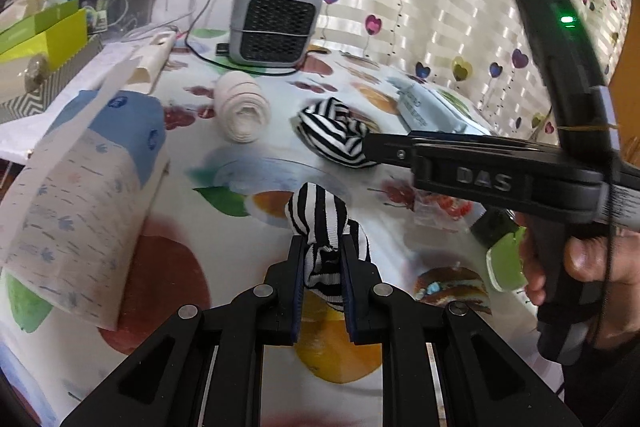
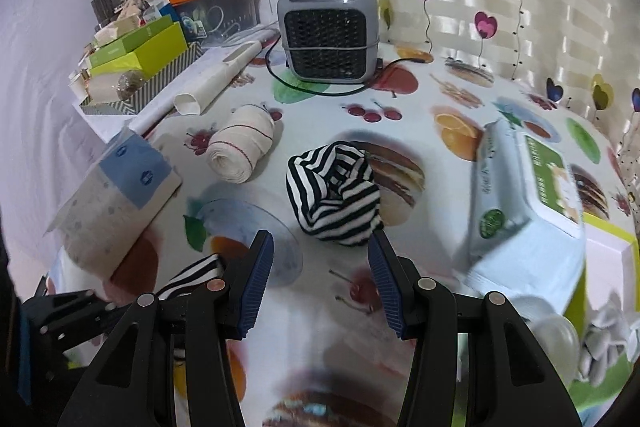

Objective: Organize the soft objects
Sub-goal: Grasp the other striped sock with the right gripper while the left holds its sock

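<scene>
My left gripper (image 1: 323, 242) is shut on a black-and-white striped sock (image 1: 320, 227), which bulges out above its fingertips. The same sock (image 2: 192, 281) peeks out at the lower left of the right wrist view. A second striped sock bundle (image 2: 334, 195) lies on the fruit-print tablecloth (image 2: 320, 327). My right gripper (image 2: 322, 259) is open, its blue pads (image 2: 258, 287) wide apart, and the bundle sits just ahead of the tips, untouched. In the left wrist view the right gripper (image 1: 370, 147) comes in from the right, its tips beside that bundle (image 1: 328, 131).
A rolled beige bandage (image 2: 242, 149) lies left of the bundle, and a blue-and-white tissue pack (image 2: 116, 195) lies further left. A wet-wipes pack (image 2: 524, 211) is on the right. A grey heater (image 2: 330, 35) with its cable stands at the back, with boxes (image 2: 140, 55) at the back left.
</scene>
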`<state>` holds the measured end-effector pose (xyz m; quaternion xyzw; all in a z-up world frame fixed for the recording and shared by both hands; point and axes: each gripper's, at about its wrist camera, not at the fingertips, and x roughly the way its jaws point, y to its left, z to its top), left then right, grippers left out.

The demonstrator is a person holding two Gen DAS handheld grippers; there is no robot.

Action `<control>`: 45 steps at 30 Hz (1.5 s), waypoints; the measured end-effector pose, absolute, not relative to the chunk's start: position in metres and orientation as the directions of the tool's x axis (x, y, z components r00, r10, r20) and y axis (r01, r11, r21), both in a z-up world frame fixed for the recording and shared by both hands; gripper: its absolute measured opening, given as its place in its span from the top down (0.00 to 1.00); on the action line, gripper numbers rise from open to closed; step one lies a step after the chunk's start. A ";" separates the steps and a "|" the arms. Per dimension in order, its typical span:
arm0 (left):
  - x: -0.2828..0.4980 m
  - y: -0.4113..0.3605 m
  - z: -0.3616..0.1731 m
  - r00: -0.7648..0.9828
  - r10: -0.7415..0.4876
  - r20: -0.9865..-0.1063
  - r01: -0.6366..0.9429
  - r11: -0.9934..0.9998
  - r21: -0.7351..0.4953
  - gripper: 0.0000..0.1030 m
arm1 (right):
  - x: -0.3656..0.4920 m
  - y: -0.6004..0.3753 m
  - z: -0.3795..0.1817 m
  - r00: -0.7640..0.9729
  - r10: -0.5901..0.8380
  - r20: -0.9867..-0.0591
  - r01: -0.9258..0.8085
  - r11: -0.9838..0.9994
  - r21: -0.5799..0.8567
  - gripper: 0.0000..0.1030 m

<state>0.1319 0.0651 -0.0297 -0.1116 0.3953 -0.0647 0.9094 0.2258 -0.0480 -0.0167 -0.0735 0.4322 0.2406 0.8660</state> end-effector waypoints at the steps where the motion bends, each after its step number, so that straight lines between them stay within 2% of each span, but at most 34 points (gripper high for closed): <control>1: 0.133 0.067 -0.030 0.680 -0.199 -0.705 0.022 0.968 -0.252 0.85 | 0.230 -0.047 -0.019 0.508 0.352 -0.786 -0.476 0.876 0.085 0.51; 15: 0.140 0.075 -0.039 0.673 -0.185 -0.716 0.000 0.968 -0.251 0.85 | 0.268 -0.030 -0.052 0.457 0.301 -0.837 -0.425 0.901 0.092 0.51; 20: 0.141 0.076 -0.041 0.669 -0.176 -0.722 -0.011 0.969 -0.246 0.85 | 0.268 -0.028 -0.051 0.464 0.315 -0.828 -0.433 0.896 0.099 0.51; 21: 0.140 0.075 -0.041 0.669 -0.175 -0.722 -0.012 0.969 -0.246 0.85 | 0.267 -0.028 -0.051 0.469 0.308 -0.828 -0.433 0.897 0.089 0.53; 23: 0.140 0.075 -0.041 0.669 -0.171 -0.723 -0.016 0.970 -0.244 0.85 | 0.264 -0.028 -0.050 0.476 0.308 -0.824 -0.437 0.896 0.083 0.75; 28: 0.137 0.074 -0.037 0.672 -0.161 -0.722 -0.021 0.971 -0.236 0.85 | 0.253 -0.031 -0.039 0.498 0.333 -0.801 -0.450 0.888 0.090 0.80; 41: 0.118 0.066 -0.008 0.709 -0.143 -0.690 -0.014 0.976 -0.216 0.85 | 0.197 -0.054 0.010 0.567 0.403 -0.718 -0.499 0.862 0.089 0.81; 45: 0.112 0.063 -0.001 0.718 -0.138 -0.682 -0.013 0.977 -0.211 0.85 | 0.193 -0.055 0.010 0.547 0.404 -0.734 -0.518 0.851 0.083 0.80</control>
